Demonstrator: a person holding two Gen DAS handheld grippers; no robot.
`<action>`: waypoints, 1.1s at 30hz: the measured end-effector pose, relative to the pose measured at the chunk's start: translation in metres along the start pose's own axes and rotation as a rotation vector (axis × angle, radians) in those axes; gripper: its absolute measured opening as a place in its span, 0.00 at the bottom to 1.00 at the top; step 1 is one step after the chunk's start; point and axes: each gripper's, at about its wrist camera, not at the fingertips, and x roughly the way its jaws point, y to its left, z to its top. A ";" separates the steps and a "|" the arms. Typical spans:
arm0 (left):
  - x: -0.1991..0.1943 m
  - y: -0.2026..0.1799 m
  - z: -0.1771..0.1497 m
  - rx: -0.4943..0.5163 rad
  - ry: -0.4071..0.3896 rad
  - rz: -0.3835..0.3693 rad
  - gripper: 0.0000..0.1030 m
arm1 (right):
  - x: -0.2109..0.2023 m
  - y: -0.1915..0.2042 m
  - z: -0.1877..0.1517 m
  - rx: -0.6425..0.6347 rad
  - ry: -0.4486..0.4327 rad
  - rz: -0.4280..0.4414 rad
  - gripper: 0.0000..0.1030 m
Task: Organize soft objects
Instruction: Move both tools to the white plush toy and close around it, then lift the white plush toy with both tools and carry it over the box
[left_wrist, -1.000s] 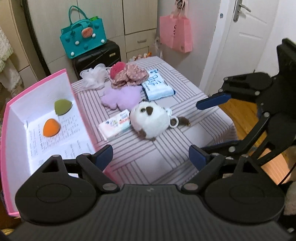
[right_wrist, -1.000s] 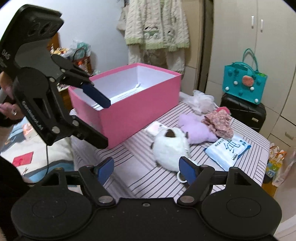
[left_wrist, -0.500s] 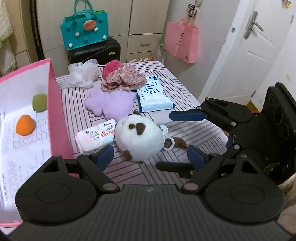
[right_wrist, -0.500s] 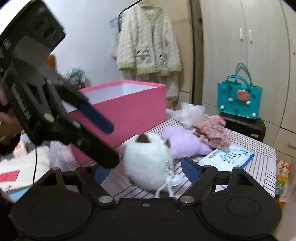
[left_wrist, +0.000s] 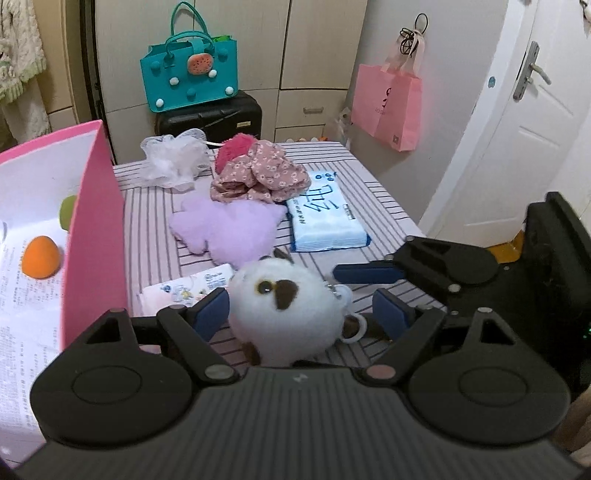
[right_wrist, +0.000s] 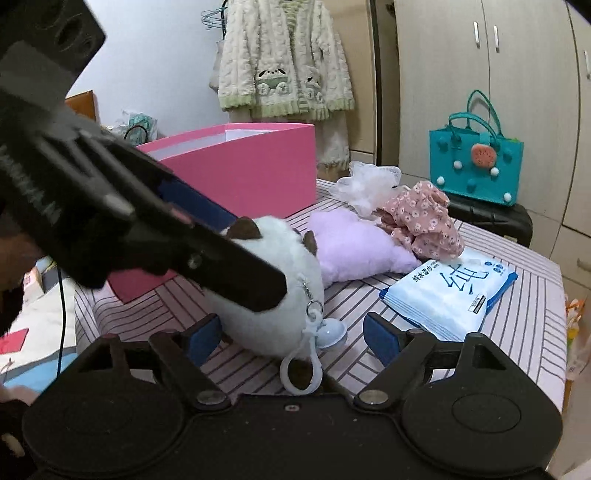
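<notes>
Straddling a round white plush toy with brown ears and a white plastic clip (left_wrist: 291, 314), the left gripper (left_wrist: 301, 312) has its blue-padded fingers (left_wrist: 212, 308) spread wide on either side of the toy; whether the left pad touches the fur cannot be told. The right gripper (right_wrist: 291, 334) is likewise wide open around the same toy from the desk's right side, holding nothing. The toy sits on the near part of the striped desk (left_wrist: 373, 192). Just left of it lies a small white tissue packet (left_wrist: 184, 290), and beyond that stands an open pink cardboard box (left_wrist: 98, 229) holding an orange sponge (left_wrist: 40, 256) and a green sponge (left_wrist: 67, 210). Farther back lie a fluffy lilac cushion (left_wrist: 225, 229), a blue-and-white pack of wipes (left_wrist: 325, 218), a pink floral fabric bundle (left_wrist: 258, 177) resting partly on the cushion, a dark pink puff (left_wrist: 231, 149) and a white mesh bath pouf (left_wrist: 173, 158).
</notes>
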 end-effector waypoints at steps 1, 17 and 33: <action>0.001 -0.001 -0.001 -0.005 -0.003 -0.006 0.80 | 0.001 -0.001 0.000 0.010 0.000 0.004 0.83; 0.014 0.002 -0.013 -0.133 -0.058 0.098 0.60 | 0.015 0.006 -0.001 0.093 0.014 0.029 0.60; -0.005 -0.004 -0.023 -0.117 -0.078 0.090 0.58 | -0.006 0.029 -0.002 0.116 -0.002 -0.011 0.57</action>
